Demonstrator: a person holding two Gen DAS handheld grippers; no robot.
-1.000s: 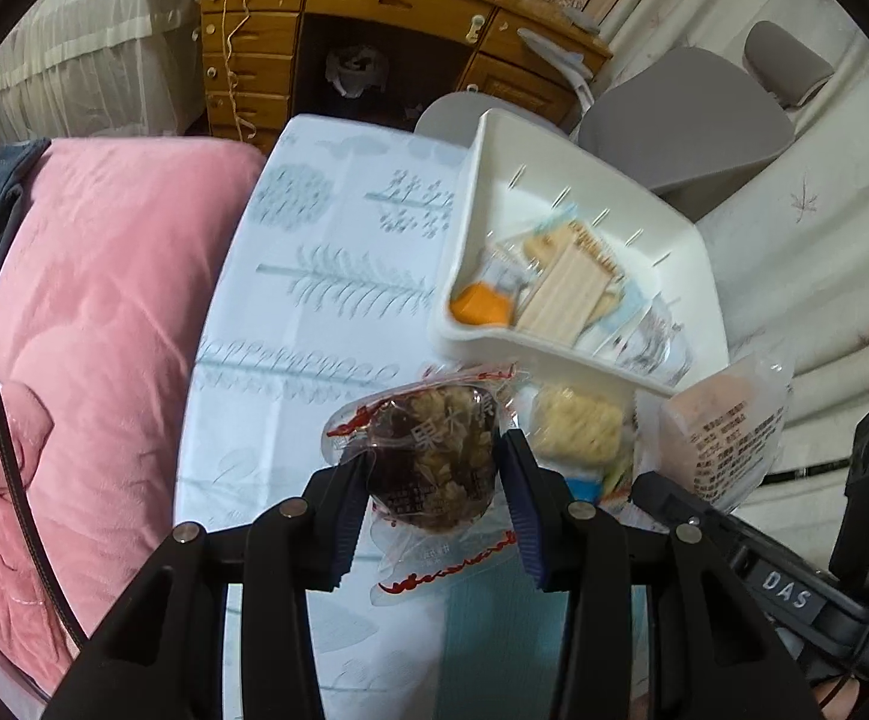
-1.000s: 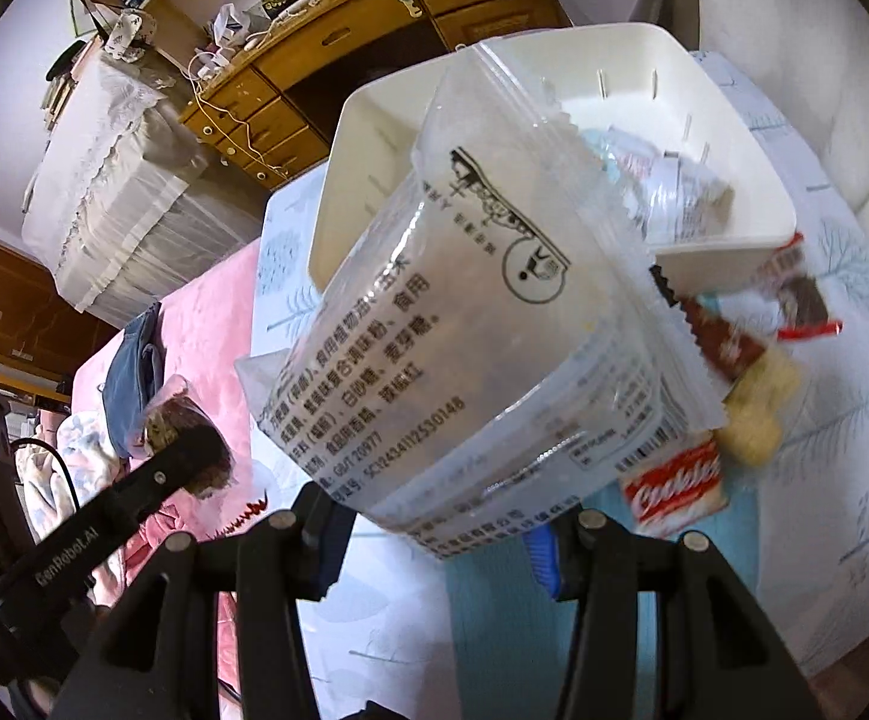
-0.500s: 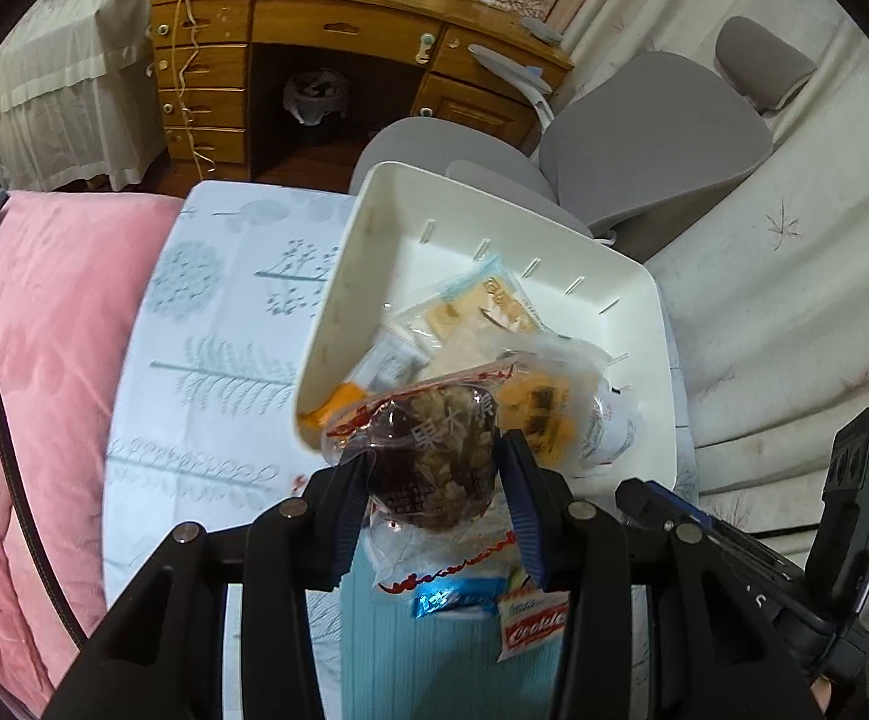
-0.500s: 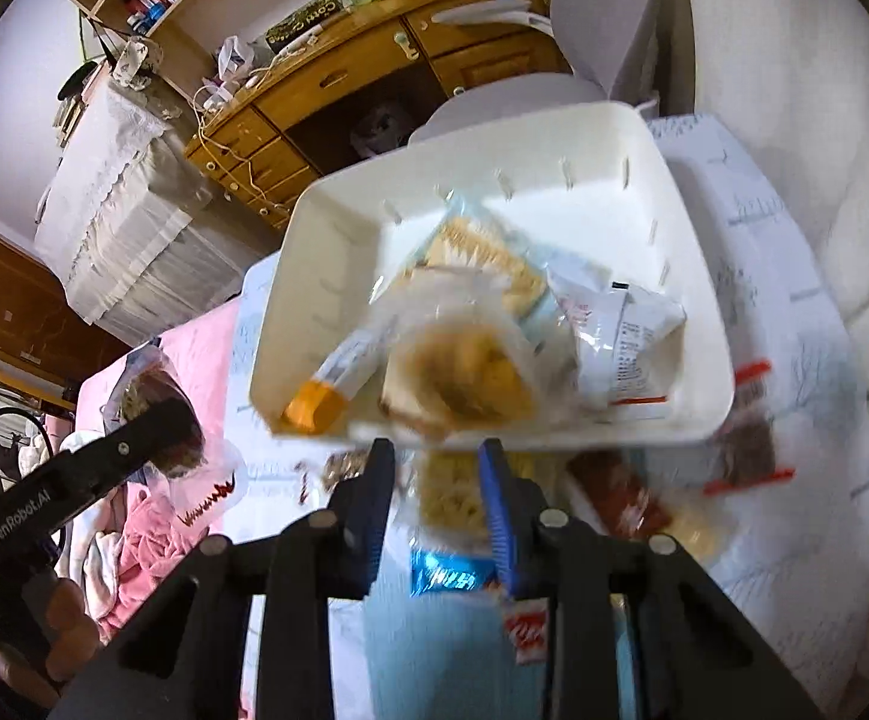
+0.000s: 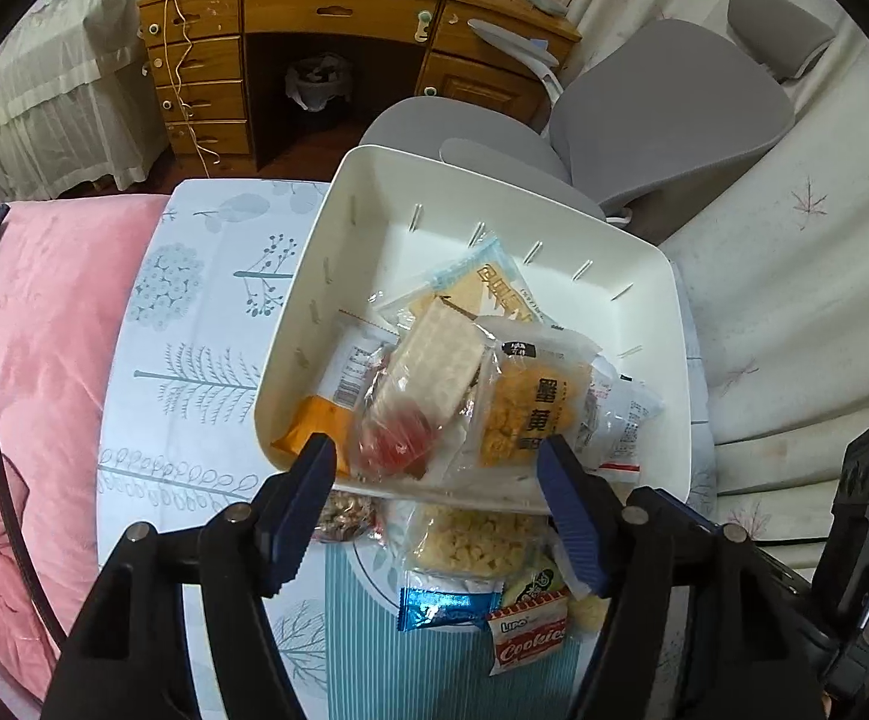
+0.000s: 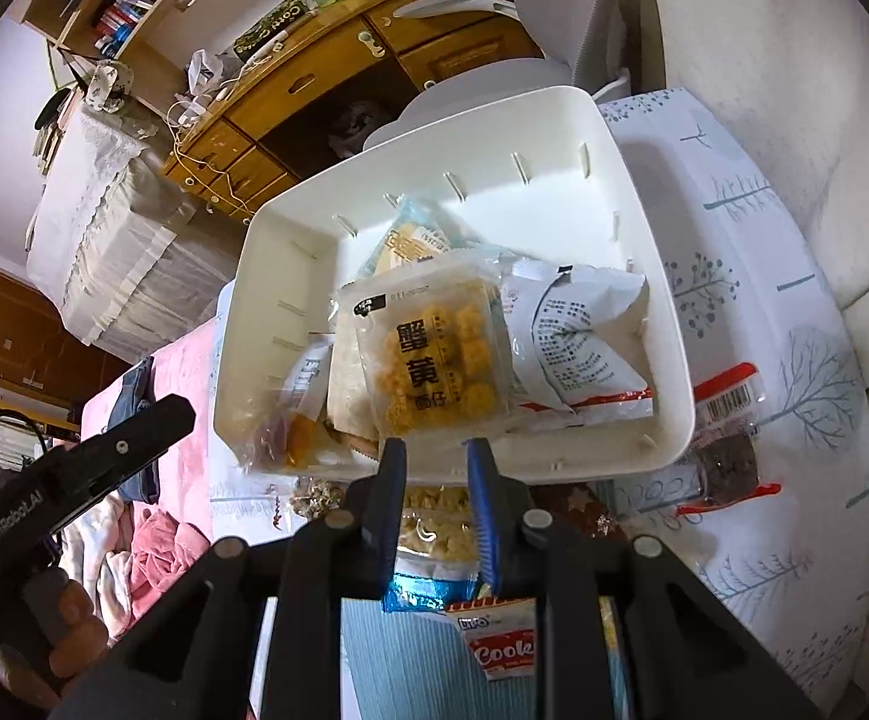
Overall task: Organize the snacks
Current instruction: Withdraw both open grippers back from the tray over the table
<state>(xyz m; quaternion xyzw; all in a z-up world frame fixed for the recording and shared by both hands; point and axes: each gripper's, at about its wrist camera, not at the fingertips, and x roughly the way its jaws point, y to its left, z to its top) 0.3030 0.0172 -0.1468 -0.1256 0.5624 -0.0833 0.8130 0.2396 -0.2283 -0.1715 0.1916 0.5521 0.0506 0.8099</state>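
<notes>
A white basket (image 5: 338, 252) (image 6: 554, 210) stands on the tree-print table and holds several snack packets. Among them are a yellow puff packet (image 5: 530, 414) (image 6: 434, 372), a cracker packet (image 5: 434, 354) and a white packet (image 6: 578, 348). My left gripper (image 5: 437, 474) hovers over the basket's near rim. Its jaws are opening and grip nothing. A clear packet with red and dark filling (image 5: 398, 441) lies just beyond them inside the basket. My right gripper (image 6: 434, 480) hangs over the same rim, its jaws a narrow gap apart with nothing between them.
Loose snacks lie on the table in front of the basket: a yellow packet (image 5: 476, 540), a blue one (image 5: 446, 603), a Cookies packet (image 5: 530, 642), a nut packet (image 5: 344, 516) and a brown bar (image 6: 728, 468). A pink blanket (image 5: 44, 330) lies left; a grey chair (image 5: 662, 120) stands behind.
Both grippers moved forward over the basket. The right let go of its big white packet, which now lies inside. The left jaws spread and the nut packet left them.
</notes>
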